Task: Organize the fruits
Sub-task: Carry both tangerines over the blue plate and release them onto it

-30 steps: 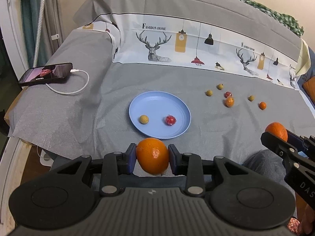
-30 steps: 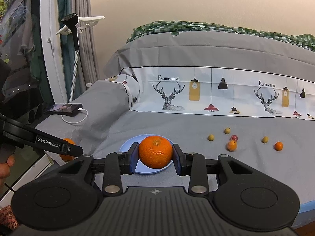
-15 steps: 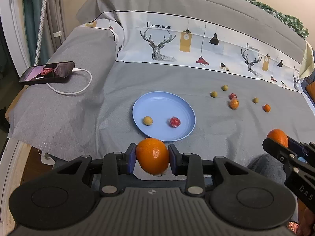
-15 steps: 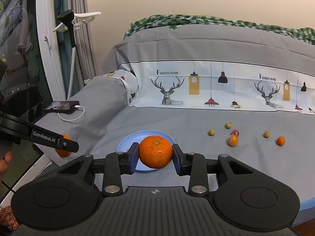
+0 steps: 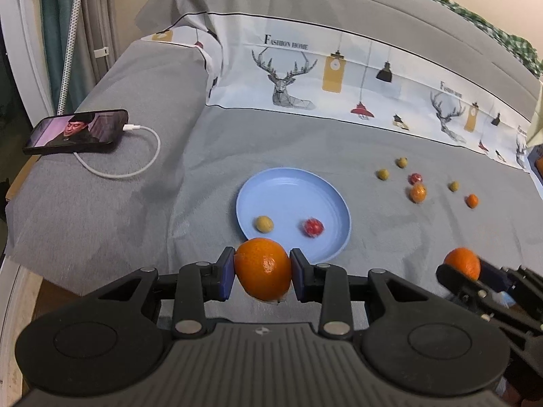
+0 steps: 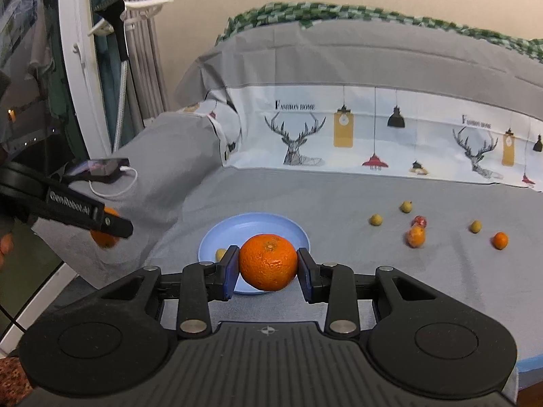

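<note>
A bed [image 5: 101, 203] under a grey sheet carries a blue plate [image 5: 288, 186] holding one small yellow-green fruit [image 5: 263, 224] and one red fruit [image 5: 313, 227]. More small fruits [image 5: 417, 192] lie scattered to its right. Near the plate, the left gripper [image 5: 262, 269] has its jaws pinching an orange [image 5: 263, 266]; the right gripper [image 6: 268, 267] pinches a second orange [image 6: 268, 261].

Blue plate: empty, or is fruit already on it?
Not empty. The blue plate holds two small fruits: a yellowish one and a red one. Both big oranges are not on it.
</note>
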{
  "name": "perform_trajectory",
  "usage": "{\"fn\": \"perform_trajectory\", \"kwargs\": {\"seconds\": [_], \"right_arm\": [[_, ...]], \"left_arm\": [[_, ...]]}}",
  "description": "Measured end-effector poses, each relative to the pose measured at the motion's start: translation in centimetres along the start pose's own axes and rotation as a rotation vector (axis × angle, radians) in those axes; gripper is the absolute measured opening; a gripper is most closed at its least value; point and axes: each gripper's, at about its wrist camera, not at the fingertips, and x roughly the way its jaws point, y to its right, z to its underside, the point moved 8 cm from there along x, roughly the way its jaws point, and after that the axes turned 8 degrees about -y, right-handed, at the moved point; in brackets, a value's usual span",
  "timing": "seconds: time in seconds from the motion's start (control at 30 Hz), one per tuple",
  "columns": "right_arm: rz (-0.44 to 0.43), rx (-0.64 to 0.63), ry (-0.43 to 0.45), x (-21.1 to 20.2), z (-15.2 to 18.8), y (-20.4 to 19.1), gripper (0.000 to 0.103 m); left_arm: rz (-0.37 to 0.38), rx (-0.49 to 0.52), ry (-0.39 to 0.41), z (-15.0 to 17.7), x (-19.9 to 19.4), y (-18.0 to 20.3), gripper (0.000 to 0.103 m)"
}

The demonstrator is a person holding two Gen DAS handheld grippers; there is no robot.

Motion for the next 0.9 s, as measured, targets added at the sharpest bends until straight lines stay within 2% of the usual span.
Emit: {"fn": "perform_trajectory", "kwargs": {"seconds": [0.23, 0.53, 0.73, 0.9], "right_arm": [[0.005, -0.024, -0.065, 5.6, -1.1, -0.4, 0.037], [0.026, -0.025, -0.213, 15.6, -1.6, 0.6, 0.037], [0.045, -0.038, -0.289, 20.6, -1.3, 1.3, 0.037], [0.026, -0.034, -0.334, 23.4, -0.5, 1.2, 0.037]], "left_arm": [[-0.005, 0.013, -0.037, -3.0, 4.4, 0.2, 0.038], [-0.013, 0.064, -0.104, -7.3, 13.1, 1.6, 0.038], [-0.028, 0.08, -0.153, -8.6, 18.3, 2.1, 0.038], [-0.059, 0.105, -0.184, -8.9, 21.8, 1.9, 0.038]]}}
